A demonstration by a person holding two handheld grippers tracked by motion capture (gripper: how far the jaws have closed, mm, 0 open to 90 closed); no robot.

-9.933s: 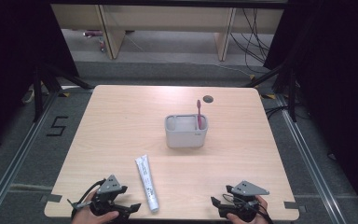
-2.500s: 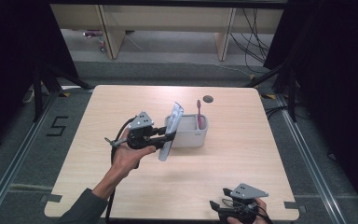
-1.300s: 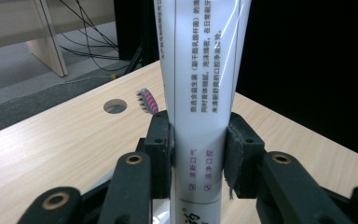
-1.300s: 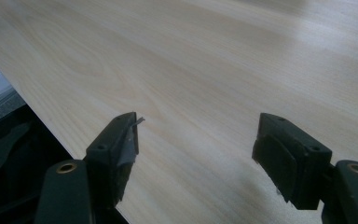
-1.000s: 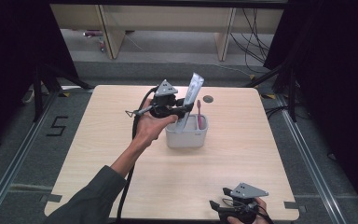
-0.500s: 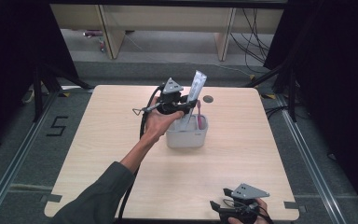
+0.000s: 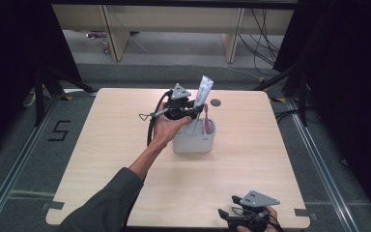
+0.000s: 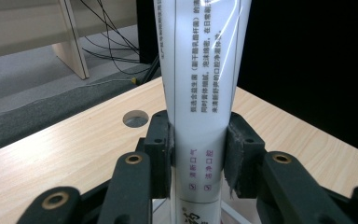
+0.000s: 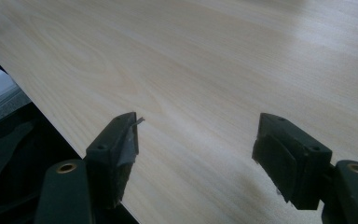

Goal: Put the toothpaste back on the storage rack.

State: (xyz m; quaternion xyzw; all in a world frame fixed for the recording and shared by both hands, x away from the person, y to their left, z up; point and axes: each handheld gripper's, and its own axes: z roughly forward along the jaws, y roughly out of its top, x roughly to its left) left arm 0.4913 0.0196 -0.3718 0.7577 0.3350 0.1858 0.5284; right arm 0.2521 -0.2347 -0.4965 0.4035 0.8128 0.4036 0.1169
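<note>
A white toothpaste tube [image 7: 202, 93] stands nearly upright over the grey rectangular holder [image 7: 194, 141] at the table's middle, its lower end inside the holder's rim. My left gripper [image 7: 189, 109] is shut on the tube; in the left gripper view both pads press its printed sides [image 8: 199, 135]. A pink toothbrush [image 7: 206, 118] stands in the holder's right part. My right gripper [image 7: 244, 218] rests at the table's near right edge, and its jaws [image 9: 196, 149] stand open over bare wood with nothing between them.
A round hole [image 7: 216, 102] is cut in the tabletop [image 7: 251, 150] behind the holder. Black frame rails run along both sides of the table. Shelving legs and cables lie on the floor beyond the far edge.
My left gripper has carried the tube slightly right and down, so its lower end now dips into the holder. The right gripper has stayed in place.
</note>
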